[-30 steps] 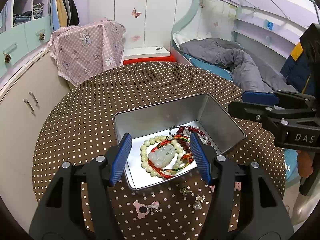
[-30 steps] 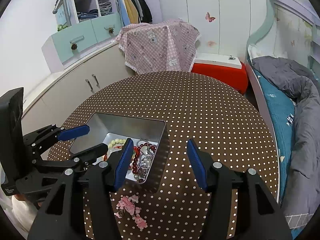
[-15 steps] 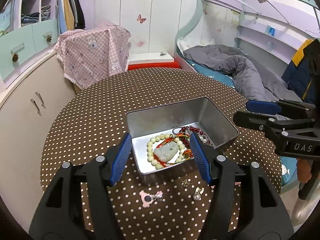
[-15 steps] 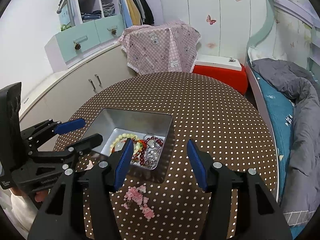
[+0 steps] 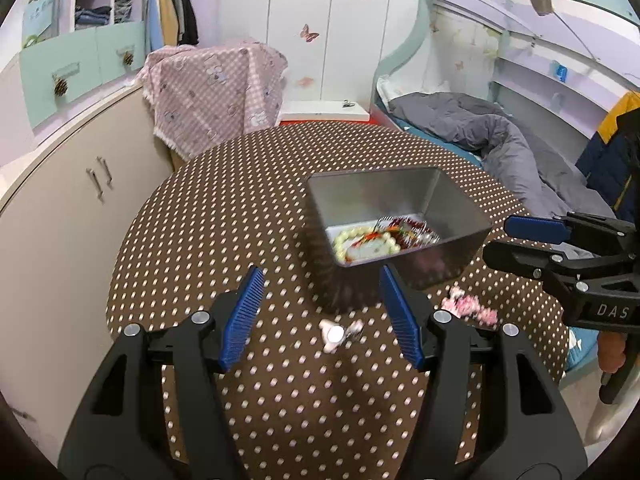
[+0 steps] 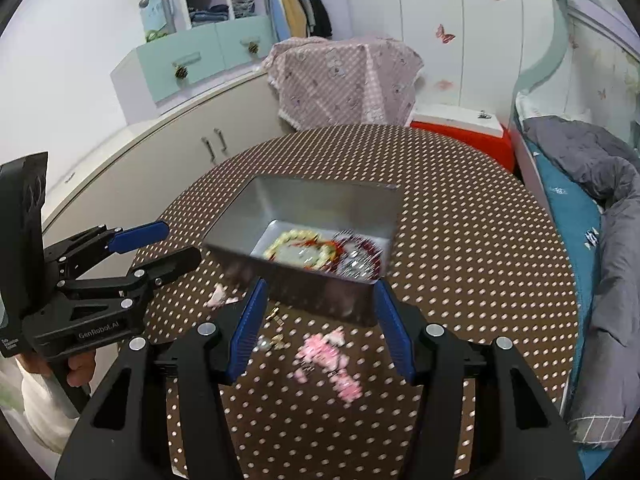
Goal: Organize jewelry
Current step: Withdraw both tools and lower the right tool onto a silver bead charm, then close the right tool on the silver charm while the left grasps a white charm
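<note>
Your left gripper (image 5: 322, 312) is spread and holds nothing; it hangs over a small pearl piece (image 5: 335, 334) on the dotted table (image 5: 200, 248). Your right gripper (image 6: 318, 322) is also spread and empty, above pink hair clips (image 6: 332, 354). The metal tin (image 6: 296, 204), just beyond both grippers, contains a bead bracelet (image 6: 304, 246) and other jewelry.

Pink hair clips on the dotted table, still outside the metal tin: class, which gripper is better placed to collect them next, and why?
Probably the right gripper: the pink clips lie just beyond its open fingers. From the left gripper they sit off to the side; a small pearl piece lies nearer.
</note>
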